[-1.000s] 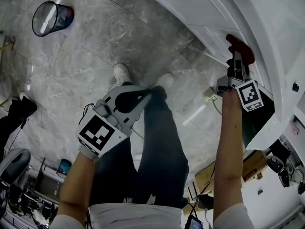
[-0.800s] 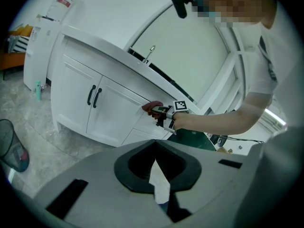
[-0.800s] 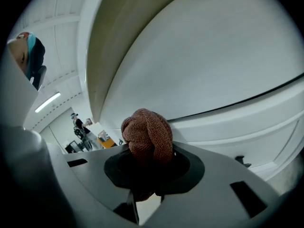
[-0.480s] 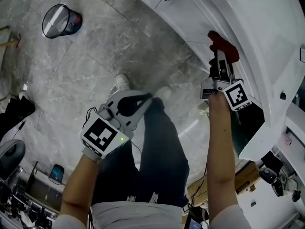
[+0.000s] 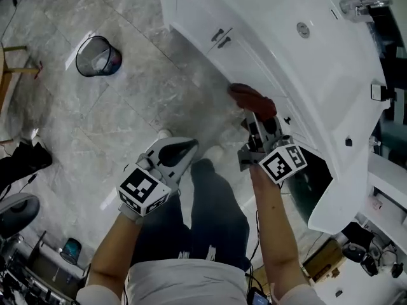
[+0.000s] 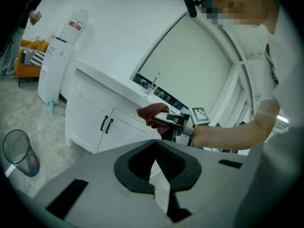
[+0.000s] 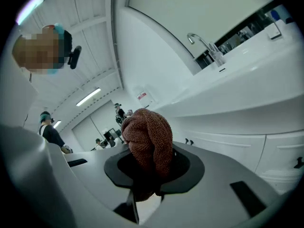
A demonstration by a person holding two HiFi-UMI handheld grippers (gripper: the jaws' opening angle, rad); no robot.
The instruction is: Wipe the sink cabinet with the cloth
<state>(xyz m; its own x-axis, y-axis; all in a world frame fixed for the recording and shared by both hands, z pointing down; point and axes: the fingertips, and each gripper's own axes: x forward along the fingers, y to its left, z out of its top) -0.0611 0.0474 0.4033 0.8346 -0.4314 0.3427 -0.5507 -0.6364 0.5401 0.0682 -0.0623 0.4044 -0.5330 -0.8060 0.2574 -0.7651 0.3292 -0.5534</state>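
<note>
- Floor (image 5: 127, 113): grey marbled tiles fill the left half of my head view; the person's legs and pale shoes stand on them.
- Sink cabinet (image 5: 248, 62): a white unit that runs diagonally across the upper right of the head view. In the left gripper view (image 6: 90, 122) it shows two closed doors.
- Worktop (image 5: 331, 62): the white slab on top of the cabinet, with its edge overhanging the doors.
- Waste bin (image 5: 98, 57): a dark mesh basket on the floor, well apart from the cabinet and from both of my tools.
- Right hand-held gripper (image 5: 255, 118): it is raised toward the cabinet front, just under the worktop's edge. In its own view (image 7: 147, 175) its jaws pinch the cloth.
- Left hand-held gripper (image 5: 189, 147): it is held low above the floor, near the person's legs and away from the cabinet. In its own view (image 6: 155, 145) I read the jaws as pressed together with nothing between them.
- Cloth (image 5: 251, 98): a rust-red knitted bundle that stands out past the right jaws (image 7: 148, 137). It sits up at the cabinet front, but I cannot tell whether it touches the surface.
- Faucet (image 5: 359, 5): a chrome spout on the worktop, far from the cloth.
- Door handles (image 5: 220, 38): two dark bars side by side where the doors meet.
</note>
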